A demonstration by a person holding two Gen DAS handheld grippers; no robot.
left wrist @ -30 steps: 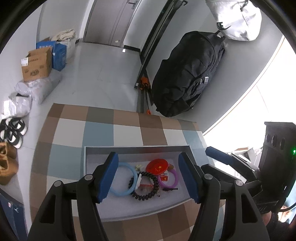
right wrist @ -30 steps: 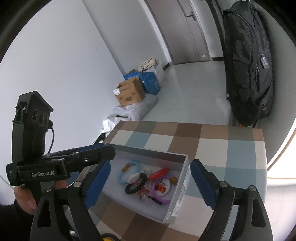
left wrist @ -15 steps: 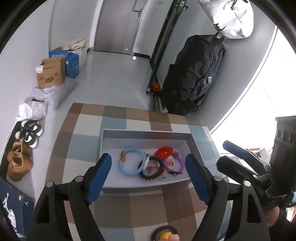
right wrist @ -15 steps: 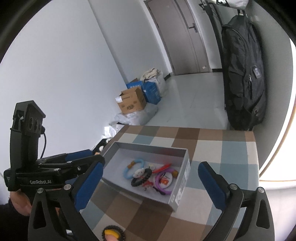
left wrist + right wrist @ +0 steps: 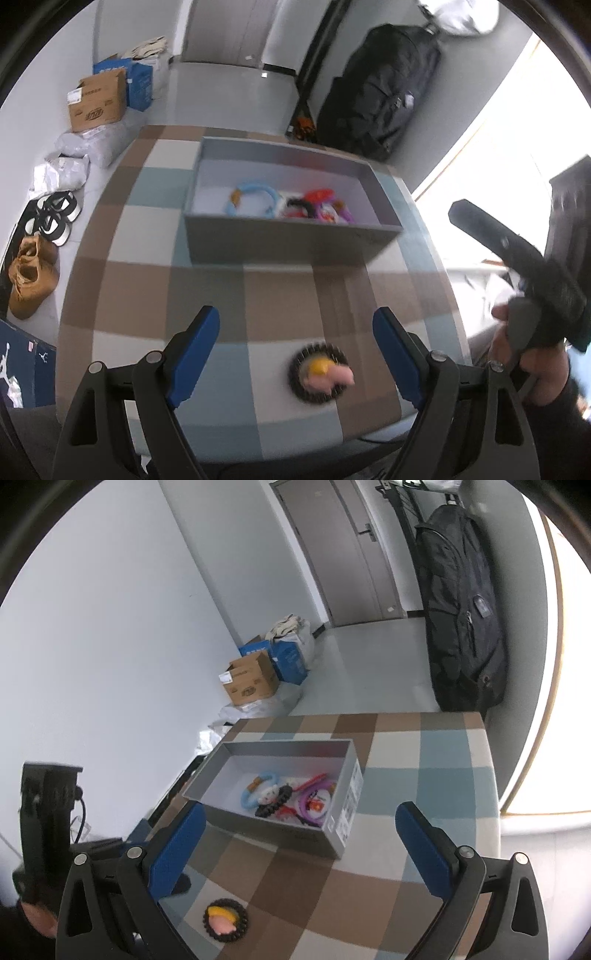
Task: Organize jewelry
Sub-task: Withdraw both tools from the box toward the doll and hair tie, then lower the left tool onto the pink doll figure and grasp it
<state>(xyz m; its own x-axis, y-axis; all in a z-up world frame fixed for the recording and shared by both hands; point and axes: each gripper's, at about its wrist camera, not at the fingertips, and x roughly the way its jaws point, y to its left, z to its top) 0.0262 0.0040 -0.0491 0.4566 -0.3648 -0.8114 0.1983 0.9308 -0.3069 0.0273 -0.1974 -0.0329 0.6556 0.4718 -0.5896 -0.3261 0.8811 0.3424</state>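
checkered tabletop (image 5: 147, 288) in brown, blue and cream squares. beyond it on the floor, open cardboard box (image 5: 98, 101) beside blue box (image 5: 138, 86), white plastic bags (image 5: 92, 147), black-and-white sandals (image 5: 55, 218), tan shoes (image 5: 31, 280). black backpack (image 5: 461, 609) against the wall near grey door (image 5: 343, 550).
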